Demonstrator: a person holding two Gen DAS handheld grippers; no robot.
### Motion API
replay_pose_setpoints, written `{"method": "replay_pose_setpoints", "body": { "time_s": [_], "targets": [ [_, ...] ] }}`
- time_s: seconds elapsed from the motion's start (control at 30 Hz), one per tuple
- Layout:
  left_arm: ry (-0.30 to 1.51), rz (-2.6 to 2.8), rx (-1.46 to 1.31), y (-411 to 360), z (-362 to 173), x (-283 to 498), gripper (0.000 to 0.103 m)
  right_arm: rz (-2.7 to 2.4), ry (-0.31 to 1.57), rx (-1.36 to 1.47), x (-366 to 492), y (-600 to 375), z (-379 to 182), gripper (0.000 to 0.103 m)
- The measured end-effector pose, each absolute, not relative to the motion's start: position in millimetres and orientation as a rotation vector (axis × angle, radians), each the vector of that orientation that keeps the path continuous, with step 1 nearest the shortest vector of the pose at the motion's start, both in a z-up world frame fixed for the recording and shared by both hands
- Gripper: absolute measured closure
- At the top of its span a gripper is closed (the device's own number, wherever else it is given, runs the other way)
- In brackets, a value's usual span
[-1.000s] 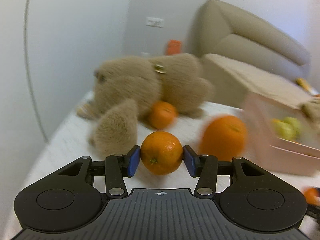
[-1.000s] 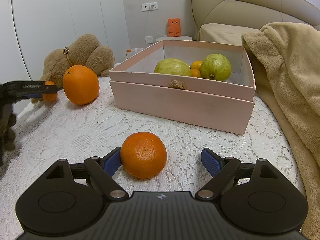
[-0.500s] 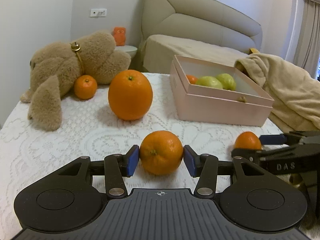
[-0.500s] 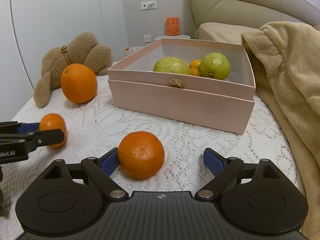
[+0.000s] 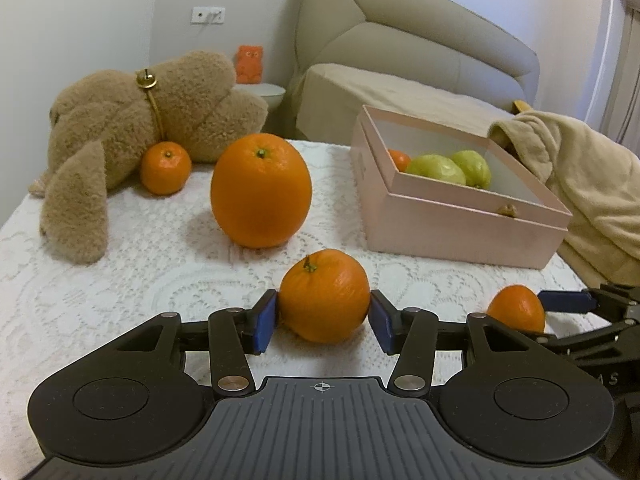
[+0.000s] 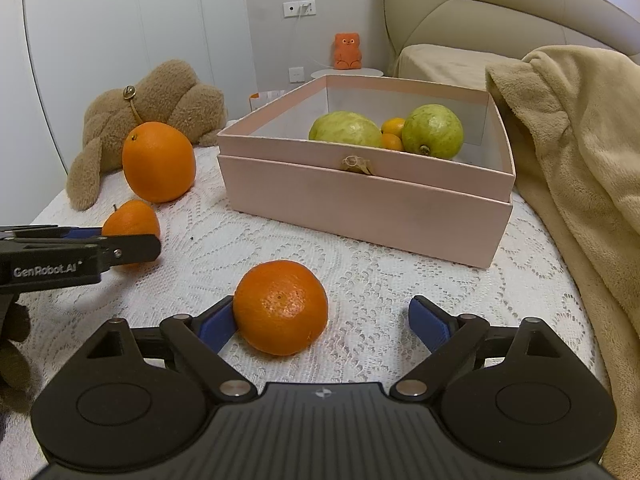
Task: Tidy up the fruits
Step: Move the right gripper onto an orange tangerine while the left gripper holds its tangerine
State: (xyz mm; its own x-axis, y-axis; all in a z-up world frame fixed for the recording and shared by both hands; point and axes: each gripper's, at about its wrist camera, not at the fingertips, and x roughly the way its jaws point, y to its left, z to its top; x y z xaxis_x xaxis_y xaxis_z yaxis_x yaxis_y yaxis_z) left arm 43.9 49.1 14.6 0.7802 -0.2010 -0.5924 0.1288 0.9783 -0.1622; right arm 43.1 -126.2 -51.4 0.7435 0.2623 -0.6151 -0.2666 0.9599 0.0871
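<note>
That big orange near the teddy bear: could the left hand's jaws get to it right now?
Probably not yet: the left gripper is shut on a small mandarin. The cloth between it and the big orange looks clear.

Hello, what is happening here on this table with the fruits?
A person is sorting fruit with two handheld grippers. The left gripper holds a small orange between its pads, just above the lace tablecloth. The right gripper is open around another small orange that lies on the cloth; only one pad is against it. The pink box already holds two green fruits and some small orange ones. A big orange and one more small one by the teddy bear remain outside.
</note>
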Motion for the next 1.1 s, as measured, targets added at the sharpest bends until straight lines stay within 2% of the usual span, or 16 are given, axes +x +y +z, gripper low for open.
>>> {"method": "replay_pose_setpoints", "body": {
  "time_s": [0.3,0.5,0.77,1.1],
  "targets": [
    [0.644,-0.216,-0.172,56,12,49,0.05,0.305,0.684,-0.016,44,-125,-52,0.006],
    [0.635,-0.24,-0.144,54,19,27,0.05,0.317,0.702,-0.041,46,-123,-53,0.0],
    [0.621,-0.281,-0.118,51,15,3,0.05,0.31,0.723,-0.074,47,-118,-53,0.0],
    [0.631,-0.29,-0.148,55,13,5,0.05,0.25,0.709,-0.073,42,-115,-50,0.011]
  ]
}}
